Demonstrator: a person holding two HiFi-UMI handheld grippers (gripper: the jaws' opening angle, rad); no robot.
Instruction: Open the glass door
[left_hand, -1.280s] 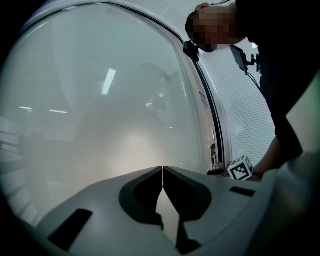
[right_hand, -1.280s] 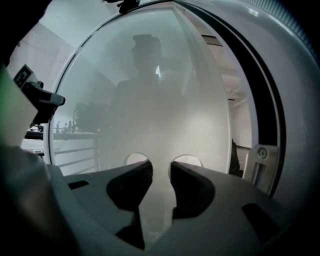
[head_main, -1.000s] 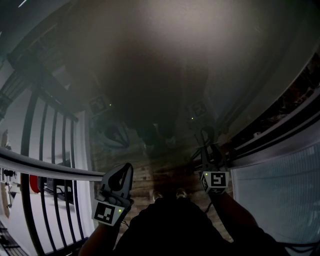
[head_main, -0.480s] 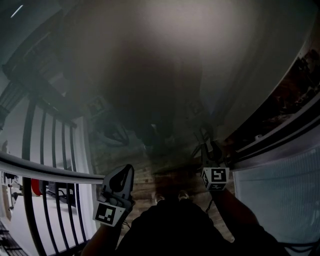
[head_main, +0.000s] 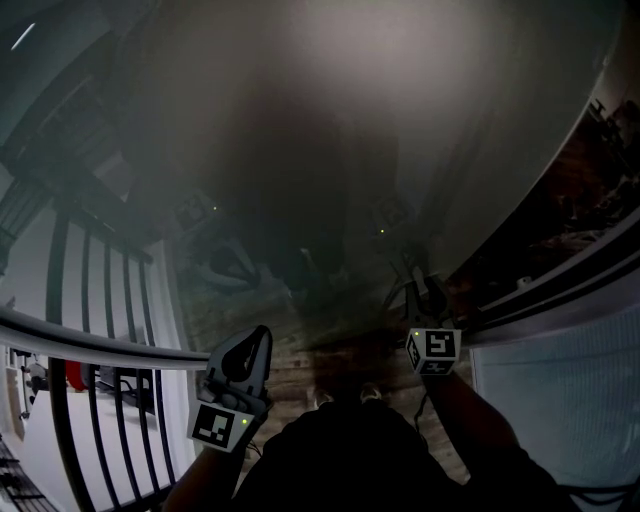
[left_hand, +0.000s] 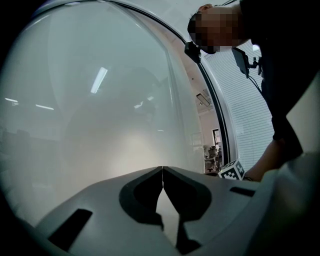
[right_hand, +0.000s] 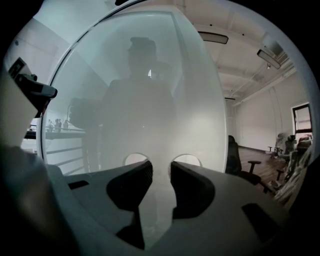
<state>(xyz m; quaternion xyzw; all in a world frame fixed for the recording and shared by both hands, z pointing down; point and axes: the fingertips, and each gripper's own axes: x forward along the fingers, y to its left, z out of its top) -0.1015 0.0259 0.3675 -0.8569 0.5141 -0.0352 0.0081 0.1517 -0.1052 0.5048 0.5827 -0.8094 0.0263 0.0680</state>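
Frosted glass door (head_main: 330, 120) stands straight ahead of me and fills most of the head view. My left gripper (head_main: 260, 335) is level and short of the glass, its jaws pressed together on nothing. My right gripper (head_main: 427, 288) is close to the pane near the door's right edge, jaws partly apart, only glass showing in the gap. A black railing (head_main: 90, 340) is on the left and window blinds (head_main: 560, 390) on the right.

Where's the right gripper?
Head view, lower right: the right gripper faces the frosted glass door near its right edge, beside the dark track, jaws apart.
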